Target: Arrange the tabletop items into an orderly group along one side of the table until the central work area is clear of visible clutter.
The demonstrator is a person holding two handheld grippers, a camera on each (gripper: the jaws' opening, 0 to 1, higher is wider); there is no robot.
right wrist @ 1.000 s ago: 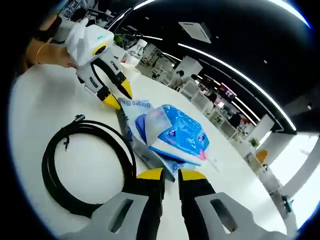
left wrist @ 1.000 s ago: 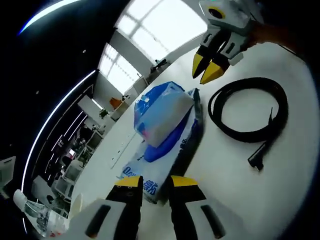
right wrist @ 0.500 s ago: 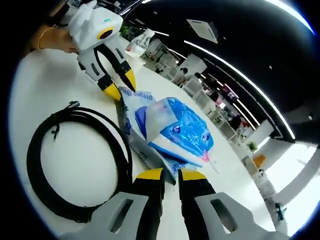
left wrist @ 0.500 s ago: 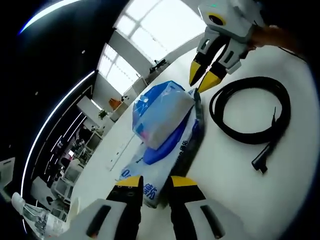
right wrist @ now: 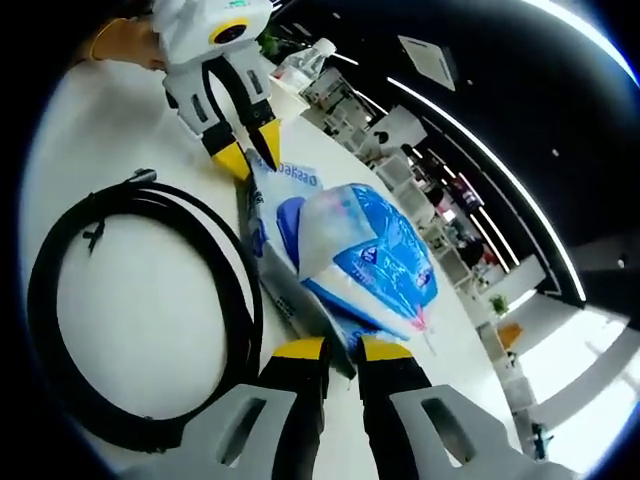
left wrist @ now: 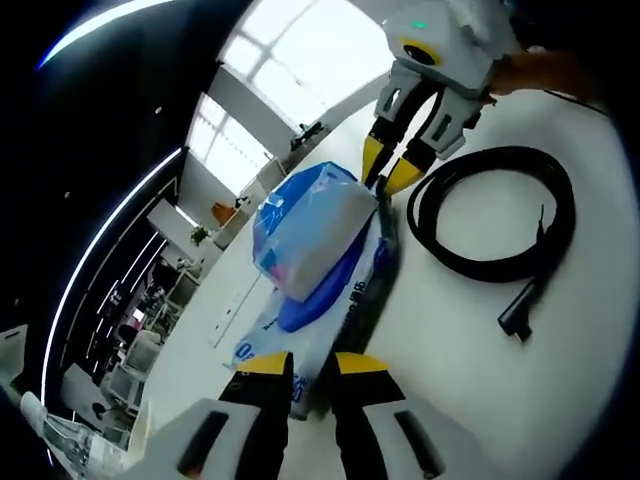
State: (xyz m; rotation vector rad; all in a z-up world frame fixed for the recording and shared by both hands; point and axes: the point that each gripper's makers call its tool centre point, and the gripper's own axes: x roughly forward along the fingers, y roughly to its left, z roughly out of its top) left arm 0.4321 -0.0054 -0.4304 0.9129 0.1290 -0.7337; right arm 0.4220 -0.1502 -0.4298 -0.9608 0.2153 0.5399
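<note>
A flat blue-and-white plastic package [left wrist: 345,300] [right wrist: 268,255] lies on the white table with a smaller blue tissue pack [left wrist: 305,235] [right wrist: 370,250] resting on top of it. My left gripper [left wrist: 313,368] [right wrist: 250,150] is at one end of the package, its jaws a narrow gap apart around the edge. At the opposite end is my right gripper [right wrist: 342,352] [left wrist: 387,170], jaws also slightly apart, tips at the package's dark edge. I see no firm hold on either side. A coiled black cable [left wrist: 500,220] [right wrist: 140,310] lies beside the package.
The white tabletop [left wrist: 590,330] [right wrist: 70,130] runs out past the cable. A person's hand [right wrist: 125,40] holds the left gripper. A plastic bottle [right wrist: 305,60] stands at the table's far end. Office desks and windows lie beyond.
Both grippers have moved in toward the package's two ends. The right gripper's tips went from above the cable to the package edge. My left jaws have narrowed slightly.
</note>
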